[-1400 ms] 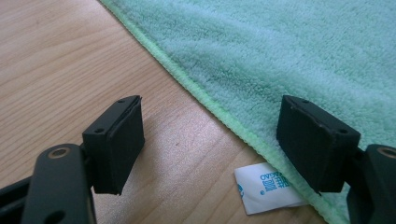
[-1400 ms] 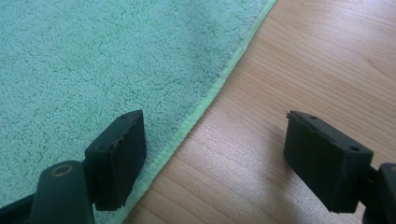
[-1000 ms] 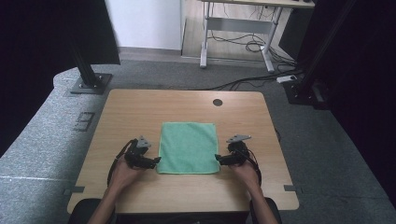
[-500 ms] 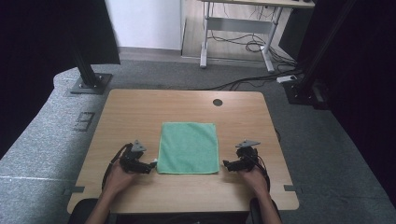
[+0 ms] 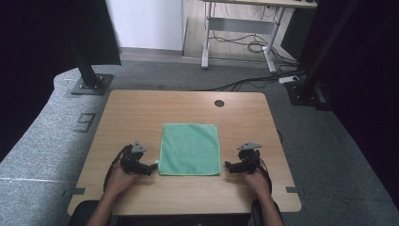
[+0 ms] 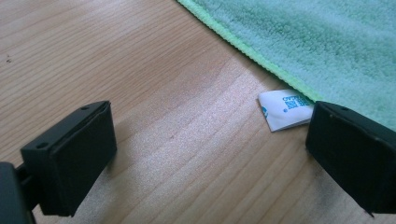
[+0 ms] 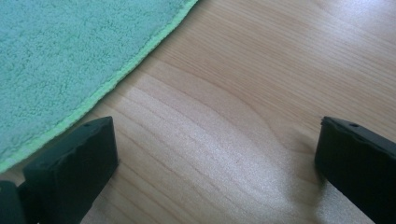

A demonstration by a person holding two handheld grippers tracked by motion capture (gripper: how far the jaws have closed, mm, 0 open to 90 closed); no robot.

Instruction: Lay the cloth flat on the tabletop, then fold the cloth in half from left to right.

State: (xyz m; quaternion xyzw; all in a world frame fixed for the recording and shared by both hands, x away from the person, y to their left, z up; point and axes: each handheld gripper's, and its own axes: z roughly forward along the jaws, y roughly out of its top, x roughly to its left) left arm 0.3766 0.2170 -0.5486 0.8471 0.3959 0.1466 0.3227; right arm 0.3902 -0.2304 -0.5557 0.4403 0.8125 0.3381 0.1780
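Green cloth (image 5: 190, 149) lies flat and square between both grippers. Left gripper (image 5: 151, 167) has just opened, right gripper (image 5: 229, 165) gapes too, both empty; each has backed off the cloth edge since earlier.

The white care label (image 6: 283, 108) at the green cloth's (image 6: 322, 42) hem is partly covered by a black jaw, its blue print too small to read. Both gripper views crop the cloth. The person's forearms (image 5: 106, 207) are cut off at the high view's bottom edge.

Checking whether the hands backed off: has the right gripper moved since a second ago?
Yes. The right gripper has drawn back rightward off the green cloth edge, jaws just opened, nothing between them.
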